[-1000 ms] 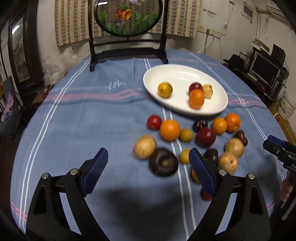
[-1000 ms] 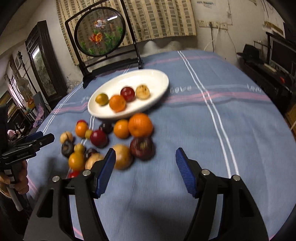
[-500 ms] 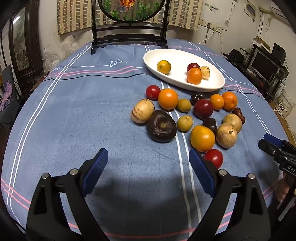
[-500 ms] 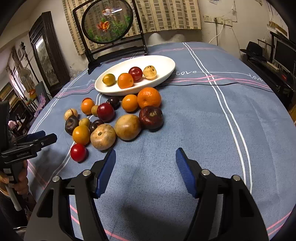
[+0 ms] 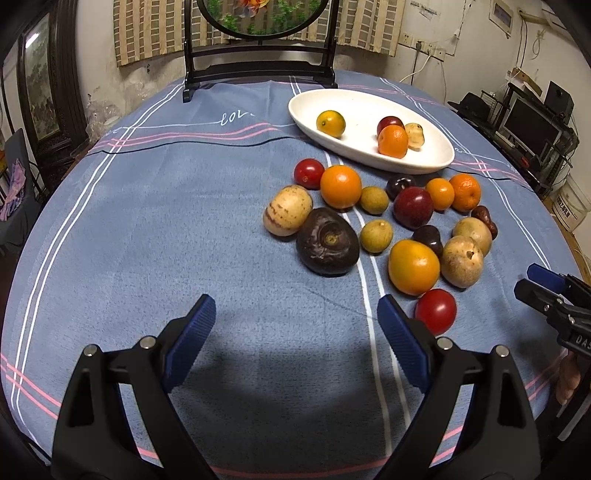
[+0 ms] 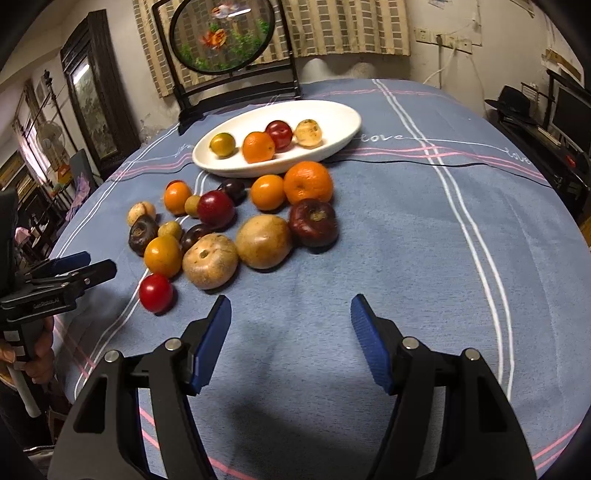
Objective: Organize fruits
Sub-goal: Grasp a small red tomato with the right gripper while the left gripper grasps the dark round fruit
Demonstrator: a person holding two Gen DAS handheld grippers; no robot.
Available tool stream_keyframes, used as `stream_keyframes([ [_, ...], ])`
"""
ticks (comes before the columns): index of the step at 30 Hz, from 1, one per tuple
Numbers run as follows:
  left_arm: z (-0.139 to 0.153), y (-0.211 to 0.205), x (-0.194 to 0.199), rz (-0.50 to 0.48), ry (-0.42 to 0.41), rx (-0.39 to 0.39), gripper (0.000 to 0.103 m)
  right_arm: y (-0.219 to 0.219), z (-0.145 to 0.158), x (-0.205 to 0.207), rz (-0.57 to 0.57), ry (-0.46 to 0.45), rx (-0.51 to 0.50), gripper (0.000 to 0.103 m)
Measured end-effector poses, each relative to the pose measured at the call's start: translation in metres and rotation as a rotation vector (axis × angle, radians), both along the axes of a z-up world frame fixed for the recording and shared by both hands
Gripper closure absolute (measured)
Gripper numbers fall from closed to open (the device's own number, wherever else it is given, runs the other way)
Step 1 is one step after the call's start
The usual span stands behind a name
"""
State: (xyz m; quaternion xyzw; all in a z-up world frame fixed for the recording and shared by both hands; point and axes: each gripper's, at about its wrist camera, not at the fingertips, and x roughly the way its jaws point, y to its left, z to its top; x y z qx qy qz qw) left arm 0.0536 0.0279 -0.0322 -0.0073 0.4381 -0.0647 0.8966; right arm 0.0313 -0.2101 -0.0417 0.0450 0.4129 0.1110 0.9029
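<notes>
Two grippers hover over the blue striped tablecloth (image 5: 147,229), both w/ fingers spread wide & holding nothing. Left gripper (image 5: 295,332) sits on the near side of the fruit pile; its right fingertip is just beside a red tomato (image 5: 436,310) but not touching, as far as the left wrist view shows. Right gripper (image 6: 290,332) hangs over bare cloth, a bit apart from the closest fruit, a tan round fruit (image 6: 209,260) w/ a dimple on top. Four fruits lie in the white oval plate (image 5: 424,162) at the far side of the table: a yellow-green citrus (image 5: 330,123), an orange (image 5: 392,141), a dark red plum (image 5: 388,123) & a pale speckled fruit (image 5: 414,136). Rest of the fruit sits loose on the cloth, just in front of the plate, packed close together: a big dark purple fruit (image 5: 327,242) touching a pale striped one (image 5: 287,215), a large orange (image 5: 340,186), a second red tomato (image 5: 308,173), 2 small olive-green fruits (image 5: 375,218), a deep red plum (image 5: 412,206), a yellow-orange fruit (image 5: 413,266) next to the near tomato, plus several more oranges & dark plums toward the right side. Behind the plate stands a dark wooden stand w/ a round fish panel (image 6: 223,35). Right wrist view shows the left gripper side-on at the left edge, a hand (image 6: 35,363) around its handle.
</notes>
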Motion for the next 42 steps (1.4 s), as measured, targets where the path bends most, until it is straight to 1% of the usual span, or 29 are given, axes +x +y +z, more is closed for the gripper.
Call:
stream_keyframes([
  [6, -0.004, 0.006, 0.001, 0.007, 0.009, -0.011, 0.012, 0.024, -0.004, 0.004, 0.067, 0.033, -0.027, 0.035],
  [11, -0.006, 0.013, 0.002, 0.018, 0.011, -0.020, 0.012, 0.050, -0.005, 0.002, 0.171, 0.055, -0.011, 0.035],
  [16, -0.004, 0.026, 0.001, 0.049, -0.001, -0.036, 0.012, 0.084, -0.005, 0.003, 0.255, 0.057, -0.026, 0.035],
  [18, -0.003, 0.031, 0.000, 0.059, -0.003, -0.041, 0.012, 0.096, -0.005, 0.005, 0.277, 0.051, -0.044, 0.039],
  [19, -0.003, 0.034, 0.000, 0.063, -0.002, -0.042, 0.012, 0.103, -0.006, 0.007, 0.291, 0.049, -0.057, 0.044],
  [21, -0.004, 0.038, -0.001, 0.070, 0.000, -0.047, 0.011, 0.111, -0.007, 0.013, 0.290, 0.051, -0.073, 0.045],
  [24, -0.005, 0.040, -0.001, 0.073, 0.006, -0.052, 0.011, 0.121, -0.010, 0.021, 0.282, 0.056, -0.090, 0.051],
  [25, -0.006, 0.040, 0.000, 0.072, 0.008, -0.051, 0.011, 0.124, -0.012, 0.024, 0.279, 0.062, -0.100, 0.056],
  [26, -0.006, 0.040, 0.000, 0.070, 0.009, -0.051, 0.011, 0.126, -0.013, 0.026, 0.267, 0.059, -0.120, 0.064],
  [27, -0.006, 0.039, 0.000, 0.067, 0.010, -0.052, 0.011, 0.128, -0.014, 0.028, 0.253, 0.052, -0.147, 0.070],
  [28, -0.006, 0.038, 0.000, 0.063, 0.010, -0.052, 0.011, 0.128, -0.015, 0.029, 0.251, 0.052, -0.150, 0.071],
  [31, -0.006, 0.031, 0.002, 0.048, 0.013, -0.047, 0.011, 0.117, -0.013, 0.027, 0.249, 0.068, -0.111, 0.071],
  [36, -0.006, 0.014, 0.011, 0.016, 0.015, -0.029, 0.011, 0.087, -0.006, 0.014, 0.243, 0.053, -0.058, 0.071],
  [42, -0.012, -0.010, 0.025, -0.016, 0.039, 0.000, 0.012, 0.041, -0.010, 0.002, 0.164, 0.065, -0.022, 0.071],
])
